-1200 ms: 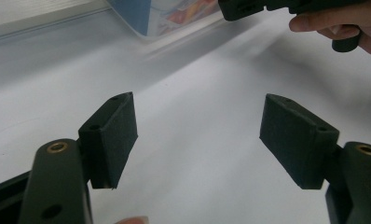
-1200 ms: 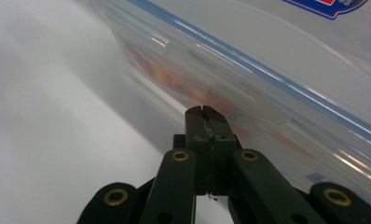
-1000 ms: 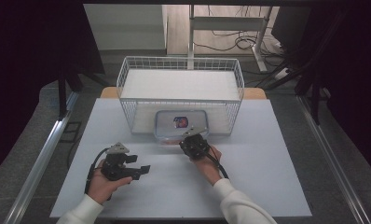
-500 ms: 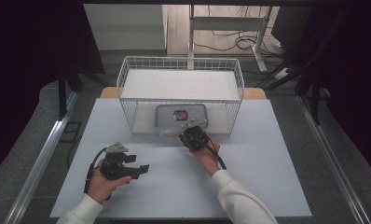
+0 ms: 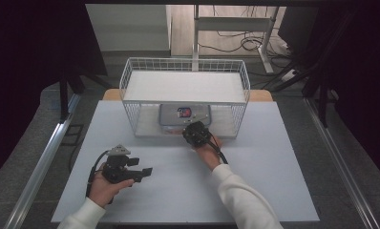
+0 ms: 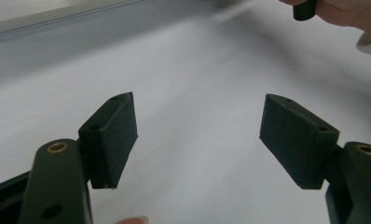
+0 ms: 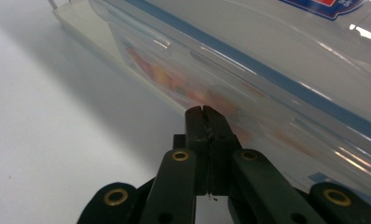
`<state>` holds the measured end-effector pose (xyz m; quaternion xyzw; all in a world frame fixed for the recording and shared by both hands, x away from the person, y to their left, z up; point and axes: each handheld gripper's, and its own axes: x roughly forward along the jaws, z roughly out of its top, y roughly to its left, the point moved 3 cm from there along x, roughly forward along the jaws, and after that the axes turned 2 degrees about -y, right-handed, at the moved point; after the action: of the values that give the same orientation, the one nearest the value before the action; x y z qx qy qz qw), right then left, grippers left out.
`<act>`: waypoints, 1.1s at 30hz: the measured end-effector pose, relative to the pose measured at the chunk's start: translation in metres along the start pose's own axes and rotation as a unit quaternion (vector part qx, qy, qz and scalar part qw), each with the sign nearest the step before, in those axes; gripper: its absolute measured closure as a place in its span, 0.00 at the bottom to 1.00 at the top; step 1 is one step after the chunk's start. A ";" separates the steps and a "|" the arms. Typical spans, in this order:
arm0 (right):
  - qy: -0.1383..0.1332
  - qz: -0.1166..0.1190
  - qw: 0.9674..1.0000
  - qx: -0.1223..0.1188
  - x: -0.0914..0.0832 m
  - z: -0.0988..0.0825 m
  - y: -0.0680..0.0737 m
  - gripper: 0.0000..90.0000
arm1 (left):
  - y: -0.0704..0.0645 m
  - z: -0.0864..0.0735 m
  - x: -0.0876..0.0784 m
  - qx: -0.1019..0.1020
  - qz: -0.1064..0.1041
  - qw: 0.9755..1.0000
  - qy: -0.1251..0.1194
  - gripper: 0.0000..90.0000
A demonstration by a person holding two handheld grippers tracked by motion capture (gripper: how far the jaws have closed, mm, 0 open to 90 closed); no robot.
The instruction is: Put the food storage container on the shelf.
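Resting low on white table [image 5: 274, 181], left gripper [image 5: 145, 171] sits near front-left, jaws spread wide, nothing between; left gripper view confirms pads [image 6: 113, 135] apart over bare tabletop. Right gripper [image 5: 194, 132] at open front of wire basket [image 5: 131, 78], touching near edge of clear plastic container [image 5: 184, 114] on basket's lower level. High view hides jaw state; right gripper view shows right gripper [image 7: 205, 114] pressed together, tips against container [image 7: 286, 70] wall, blue-trimmed lid, orange-red contents blurred inside.

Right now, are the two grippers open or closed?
Left gripper: open, holding nothing.
Right gripper: closed, empty, tips at the plastic box.
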<state>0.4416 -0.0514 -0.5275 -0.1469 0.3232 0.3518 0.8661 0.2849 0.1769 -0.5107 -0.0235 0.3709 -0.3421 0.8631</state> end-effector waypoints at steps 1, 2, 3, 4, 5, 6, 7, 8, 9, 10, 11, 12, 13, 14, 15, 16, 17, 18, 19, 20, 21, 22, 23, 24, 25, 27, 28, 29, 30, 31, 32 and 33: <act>0.000 0.000 1.000 0.004 0.001 0.001 0.000 0.99 | 0.000 0.000 0.000 -0.002 0.000 1.000 -0.001 0.30; 0.001 -0.002 1.000 0.005 0.002 0.002 0.000 0.98 | 0.000 0.000 0.000 -0.001 -0.001 1.000 -0.002 0.30; 0.002 -0.002 1.000 0.007 0.003 0.003 0.000 0.98 | 0.000 0.000 0.000 -0.004 -0.002 1.000 -0.002 0.30; 0.003 -0.003 1.000 0.007 0.004 0.004 -0.001 0.98 | 0.001 0.001 -0.001 -0.004 -0.003 1.000 -0.002 0.30; 0.005 -0.004 1.000 0.007 0.004 0.005 0.000 0.98 | 0.001 0.001 -0.001 -0.004 -0.004 1.000 -0.002 0.30; 0.006 -0.004 1.000 0.006 0.005 0.006 -0.001 0.98 | 0.001 0.001 -0.001 -0.005 -0.004 1.000 -0.003 0.30; 0.006 -0.004 1.000 0.009 0.006 0.006 0.000 0.98 | 0.002 0.001 -0.001 -0.007 -0.005 1.000 -0.003 0.30; 0.006 -0.004 1.000 0.007 0.007 0.007 0.000 0.98 | 0.002 0.001 -0.001 -0.007 -0.005 1.000 -0.004 0.30; 0.007 -0.004 1.000 0.007 0.007 0.007 0.001 0.99 | 0.003 0.001 -0.002 -0.007 -0.005 1.000 -0.003 0.30; 0.006 -0.004 1.000 0.007 0.007 0.007 0.002 0.99 | 0.004 0.000 -0.002 -0.007 -0.005 1.000 -0.002 0.30; 0.006 -0.001 1.000 0.007 0.005 0.007 0.003 0.98 | 0.005 0.000 -0.002 -0.008 -0.004 1.000 -0.003 0.30; 0.005 0.001 1.000 0.003 0.004 0.008 0.005 0.98 | 0.005 -0.001 -0.003 -0.009 -0.003 1.000 -0.003 0.30; 0.005 0.002 1.000 -0.006 0.002 0.008 0.006 0.98 | 0.006 -0.001 -0.003 -0.010 -0.002 1.000 -0.003 0.30; 0.005 0.002 1.000 -0.014 -0.001 0.009 0.008 0.98 | 0.007 0.000 -0.004 -0.011 0.000 1.000 -0.003 0.30; 0.005 0.004 1.000 -0.020 -0.003 0.009 0.010 0.98 | 0.007 0.000 -0.004 -0.017 -0.004 1.000 -0.006 0.30; 0.004 0.007 1.000 -0.024 -0.007 0.009 0.011 0.98 | 0.007 0.001 -0.005 -0.027 -0.016 0.999 -0.011 0.30; 0.002 0.009 1.000 -0.027 -0.010 0.009 0.012 0.98 | 0.006 0.002 -0.006 -0.037 -0.026 0.999 -0.017 0.30; 0.001 0.012 0.999 -0.031 -0.015 0.009 0.012 0.98 | 0.005 0.003 -0.006 -0.041 -0.029 0.999 -0.020 0.30; -0.001 0.016 0.999 -0.032 -0.019 0.008 0.012 0.98 | 0.005 0.003 -0.006 -0.039 -0.025 0.999 -0.021 0.30; -0.002 0.019 0.999 -0.034 -0.025 0.007 0.012 0.98 | 0.004 0.003 -0.006 -0.032 -0.019 0.999 -0.020 0.30; -0.002 0.019 0.999 -0.037 -0.031 0.005 0.012 0.98 | 0.003 0.002 -0.006 -0.029 -0.016 0.999 -0.018 0.30; -0.003 0.020 0.999 -0.035 -0.038 0.003 0.011 0.98 | 0.003 0.001 -0.006 -0.025 -0.013 0.999 -0.015 0.30; -0.006 0.021 0.999 -0.031 -0.045 0.001 0.010 0.98 | 0.003 0.000 -0.007 -0.023 -0.010 1.000 -0.016 0.30; -0.007 0.022 0.999 -0.026 -0.053 -0.002 0.009 0.98 | 0.003 0.000 -0.007 -0.020 -0.005 1.000 -0.017 0.30; -0.010 0.022 0.999 -0.026 -0.061 -0.005 0.008 0.98 | 0.002 -0.001 -0.009 -0.015 0.001 1.000 -0.018 0.31; -0.015 0.024 0.999 -0.020 -0.079 -0.012 0.007 0.98 | 0.003 -0.002 -0.012 -0.012 0.005 1.000 -0.022 0.31; -0.019 0.033 0.999 -0.010 -0.089 -0.016 0.007 0.98 | 0.003 -0.002 -0.014 -0.014 0.005 1.000 -0.026 0.31; -0.026 0.044 0.999 -0.001 -0.099 -0.021 0.008 0.98 | 0.003 -0.002 -0.015 -0.013 0.008 0.999 -0.028 0.31; -0.029 0.049 0.998 -0.003 -0.108 -0.027 0.009 0.98 | 0.004 -0.002 -0.016 -0.014 0.010 0.999 -0.031 0.31; -0.029 0.053 0.998 -0.006 -0.117 -0.033 0.011 0.98 | 0.005 -0.003 -0.017 -0.014 0.012 0.999 -0.032 0.31; -0.030 0.058 0.998 -0.006 -0.125 -0.041 0.012 0.98 | 0.006 -0.003 -0.017 -0.014 0.014 0.999 -0.032 0.31; -0.032 0.065 0.997 -0.002 -0.133 -0.049 0.012 0.98 | 0.007 -0.004 -0.017 -0.016 0.017 0.999 -0.033 0.31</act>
<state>0.3378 -0.1349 -0.4765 -0.1161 0.3030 0.4128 0.8511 0.2777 0.1933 -0.5044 -0.0419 0.3482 -0.3201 0.8801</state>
